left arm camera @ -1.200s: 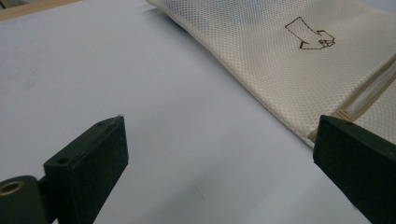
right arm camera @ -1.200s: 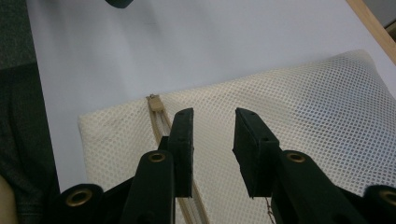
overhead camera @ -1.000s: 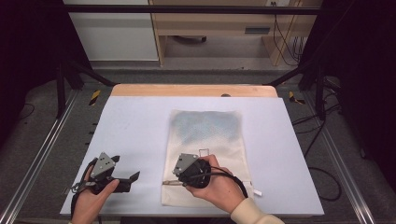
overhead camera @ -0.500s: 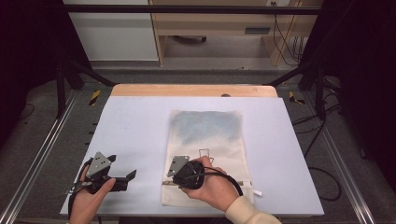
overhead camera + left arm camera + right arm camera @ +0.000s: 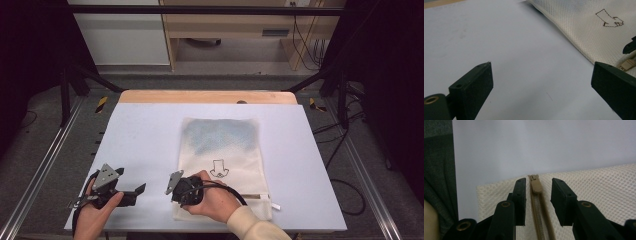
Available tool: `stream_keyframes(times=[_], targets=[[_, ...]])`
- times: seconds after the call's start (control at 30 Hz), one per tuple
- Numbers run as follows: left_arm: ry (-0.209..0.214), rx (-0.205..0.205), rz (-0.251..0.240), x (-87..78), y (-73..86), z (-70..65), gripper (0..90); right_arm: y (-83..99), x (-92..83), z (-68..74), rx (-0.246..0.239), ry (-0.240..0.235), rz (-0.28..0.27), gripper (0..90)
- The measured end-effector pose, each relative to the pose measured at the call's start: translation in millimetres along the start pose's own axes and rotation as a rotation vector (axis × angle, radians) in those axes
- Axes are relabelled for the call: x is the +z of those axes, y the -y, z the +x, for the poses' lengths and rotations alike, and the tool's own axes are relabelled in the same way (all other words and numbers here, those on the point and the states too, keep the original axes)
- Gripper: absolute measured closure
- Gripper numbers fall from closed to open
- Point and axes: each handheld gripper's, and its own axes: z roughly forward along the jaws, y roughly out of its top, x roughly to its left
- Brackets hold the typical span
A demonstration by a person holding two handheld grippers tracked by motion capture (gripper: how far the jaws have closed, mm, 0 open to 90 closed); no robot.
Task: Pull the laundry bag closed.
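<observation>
1. Your right claw (image 5: pixel 538 195) has just been opening; its jaws straddle the tan zipper end (image 5: pixel 536 186) without pressing it.
2. The cream mesh laundry bag (image 5: pixel 225 150) lies flat on the white table (image 5: pixel 140 135).
3. Your left claw (image 5: pixel 541 85) stands released, beside the bag.

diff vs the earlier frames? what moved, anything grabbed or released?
The right gripper slid left along the mesh bag's near edge to its left corner; its jaws have just been opening and now straddle the tan zipper end without pressing it. Nothing was grabbed or let go. The left gripper, open, and the bag stayed put.
</observation>
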Motion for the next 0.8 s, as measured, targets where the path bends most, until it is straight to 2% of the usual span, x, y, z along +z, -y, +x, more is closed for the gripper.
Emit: stream_keyframes(times=[0.23,0.3,0.33,0.43,0.57,0.63,0.77,0.8], targets=[[0.005,-0.001,0.000,0.7,-0.5,-1.6,3.9,-1.2,5.2,-2.2,-0.003,-0.017,0.016,68.4],[0.004,-0.001,-0.002,0.3,-0.5,-1.8,3.9,-3.3,7.7,-1.4,-0.019,-0.017,0.028,71.8],[0.006,0.000,-0.003,-0.2,-0.5,-1.9,3.9,-4.9,8.5,-1.6,-0.016,-0.024,0.027,76.9],[0.013,-0.001,0.000,-0.7,-0.5,-2.7,3.9,-6.6,7.8,-1.7,-0.017,-0.024,0.030,80.9],[0.030,-0.004,-0.001,-1.9,-1.2,-7.2,4.1,-9.7,2.1,-5.2,0.004,-0.041,0.016,81.5],[0.054,-0.003,0.002,-2.8,-1.6,-12.7,4.2,-11.9,-3.1,-7.6,0.020,-0.045,0.007,81.6],[0.099,0.016,0.016,-2.8,-2.7,-24.3,6.1,-13.8,-9.7,-9.9,0.017,-0.045,0.001,81.7],[0.115,0.003,0.009,-3.1,-2.6,-27.0,6.1,-14.5,-13.5,-11.1,0.025,-0.048,-0.006,81.7]])
